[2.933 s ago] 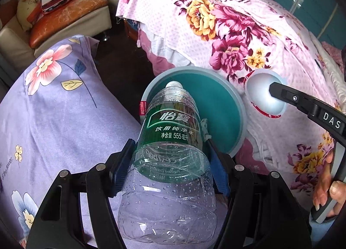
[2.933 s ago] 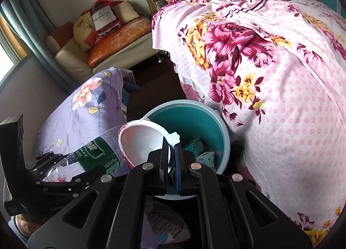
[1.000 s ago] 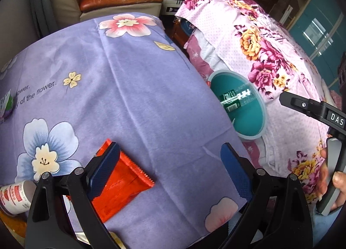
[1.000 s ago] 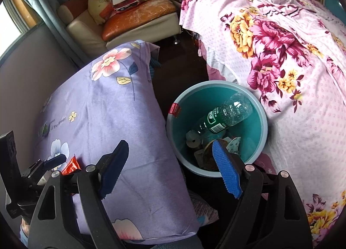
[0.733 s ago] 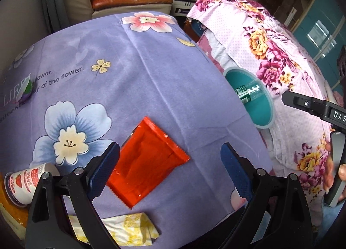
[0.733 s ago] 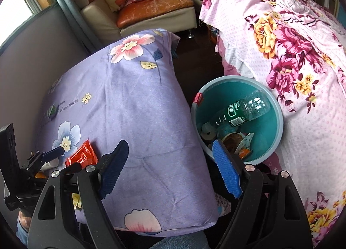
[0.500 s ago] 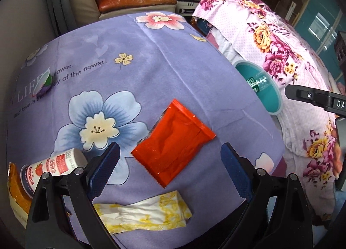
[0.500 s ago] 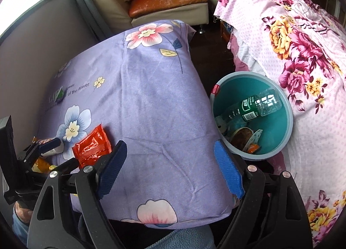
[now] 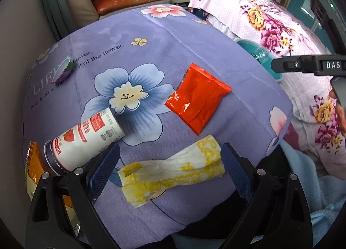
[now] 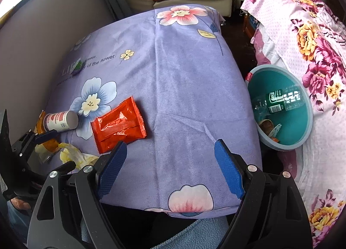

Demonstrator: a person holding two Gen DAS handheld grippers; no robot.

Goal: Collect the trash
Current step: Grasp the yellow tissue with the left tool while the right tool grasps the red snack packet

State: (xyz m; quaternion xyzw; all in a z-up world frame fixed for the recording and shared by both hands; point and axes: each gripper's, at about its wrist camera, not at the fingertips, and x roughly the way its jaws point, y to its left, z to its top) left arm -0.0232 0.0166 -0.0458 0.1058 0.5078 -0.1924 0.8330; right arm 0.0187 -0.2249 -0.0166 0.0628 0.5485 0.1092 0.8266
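Left wrist view: left claw (image 9: pixel 168 160) wide open, nothing gripped. Crumpled yellow-white wrapper (image 9: pixel 170 173) lies between the pads (image 9: pixel 103 167) at lower centre, no pad contact visible. Red packet (image 9: pixel 197 96) flat on the purple floral cloth (image 9: pixel 151 39) covering the bench, centre-right of frame, apart from the wrapper. White strawberry-print can (image 9: pixel 84 137) on its side at lower left, its base end near the left pad. Orange wrapper (image 9: pixel 34 162) at far left edge, partly hidden behind the claw. Teal bin (image 9: pixel 257 54) only a sliver at right, past the bench edge, beside the pink floral bed (image 9: pixel 281 21). Right claw's body enters from the right edge.

Right wrist view: right claw (image 10: pixel 170 162) wide open, empty, over bare cloth near the bench's lower edge. Red packet (image 10: pixel 119 124) just above the left pad. Can (image 10: pixel 59 121) and yellow-white wrapper (image 10: pixel 75 155) at lower left, next to left claw (image 10: pixel 56 149). Bin (image 10: pixel 281 106) at right on the floor between bench and bed, w/ clear green-label bottle (image 10: pixel 279 99) and other scraps inside.
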